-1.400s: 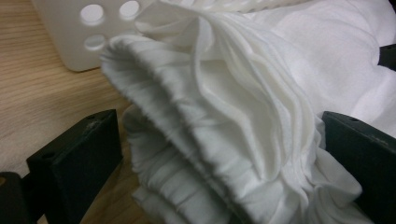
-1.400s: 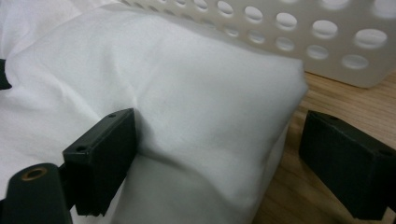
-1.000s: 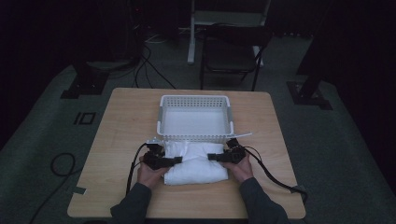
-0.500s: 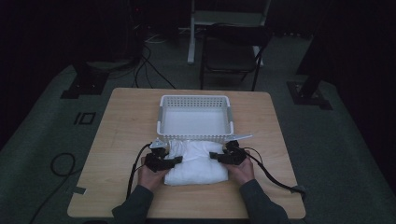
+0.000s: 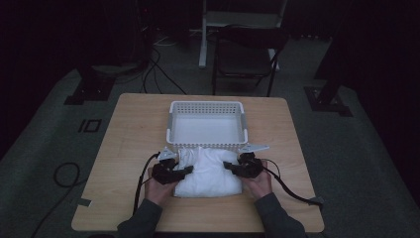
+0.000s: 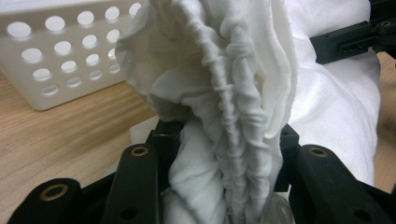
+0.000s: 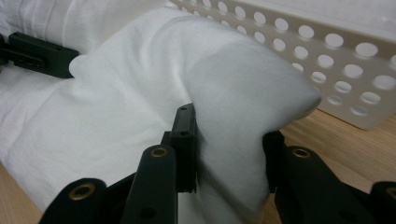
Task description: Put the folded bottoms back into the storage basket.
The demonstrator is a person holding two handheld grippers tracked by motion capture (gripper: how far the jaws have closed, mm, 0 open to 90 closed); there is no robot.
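Note:
A folded white cloth (image 5: 208,169) lies on the wooden table (image 5: 124,144), just in front of a white perforated basket (image 5: 207,126). My left gripper (image 5: 184,171) is shut on the cloth's left edge; its own view shows a thick bunch of gathered cloth (image 6: 233,121) pinched between the black jaws. My right gripper (image 5: 229,165) is shut on the cloth's right edge, where a rounded fold of cloth (image 7: 233,135) bulges up between its jaws. Each gripper view also shows the other gripper's jaw resting against the cloth farther off.
The basket (image 7: 336,56) stands close behind the cloth and looks empty from above. A dark chair (image 5: 247,54) and cables (image 5: 64,173) are on the floor beyond and beside the table. Black cables trail from both grippers toward the table's front edge.
Both grippers have stayed clamped on the cloth's two sides; the hands and cloth shifted only slightly, with the cloth bunched a little more toward the basket.

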